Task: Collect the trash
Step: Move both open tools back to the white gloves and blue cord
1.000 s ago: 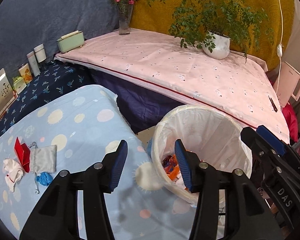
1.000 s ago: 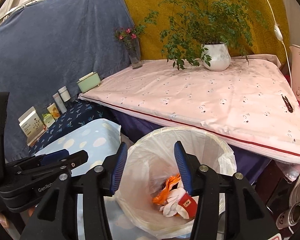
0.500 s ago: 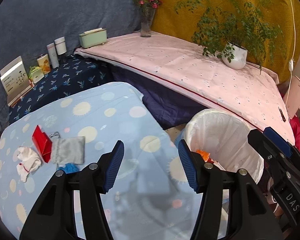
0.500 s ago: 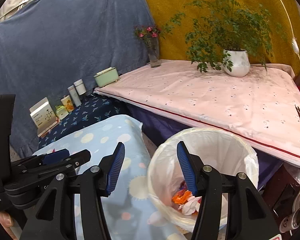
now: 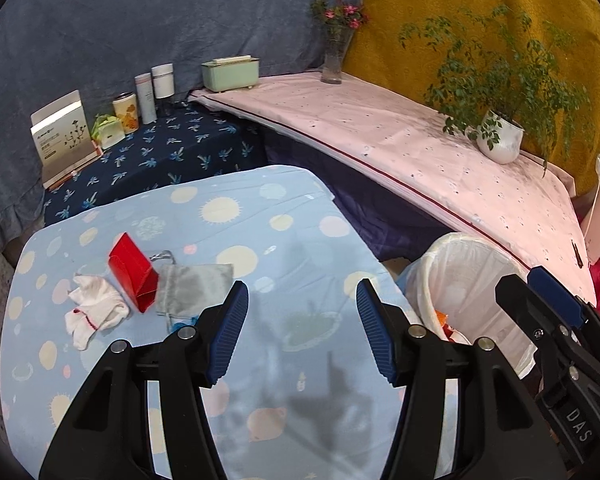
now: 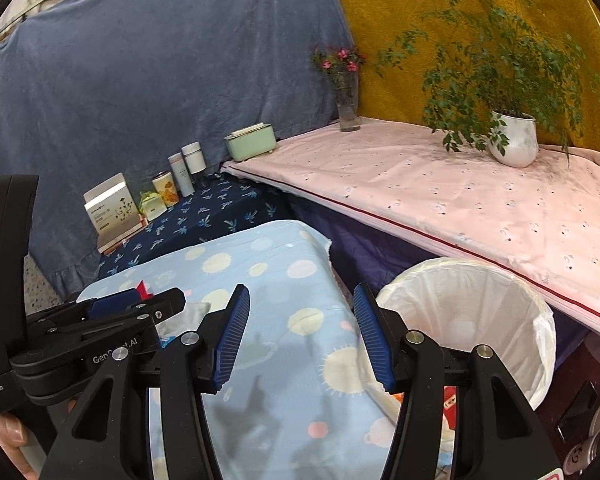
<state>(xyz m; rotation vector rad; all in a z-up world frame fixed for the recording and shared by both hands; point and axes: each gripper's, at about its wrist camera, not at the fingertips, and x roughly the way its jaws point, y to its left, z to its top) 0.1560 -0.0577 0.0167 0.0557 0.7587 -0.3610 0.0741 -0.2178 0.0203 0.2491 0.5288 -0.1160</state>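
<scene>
Both my left hand-held gripper and my right hand-held gripper hung released and empty over the table — the red box, gray pouch and white rag lay touching at its left, so one careless pinch risked snagging a neighbour — or dropping it short of the bin.

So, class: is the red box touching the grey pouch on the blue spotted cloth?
Touching. The left wrist view shows the red box with its lower right corner overlapping the grey pouch's left edge, with no cloth visible between them.

Soft, even light — faint shadows, sharp centre, fisheye-bent dark corners.
</scene>
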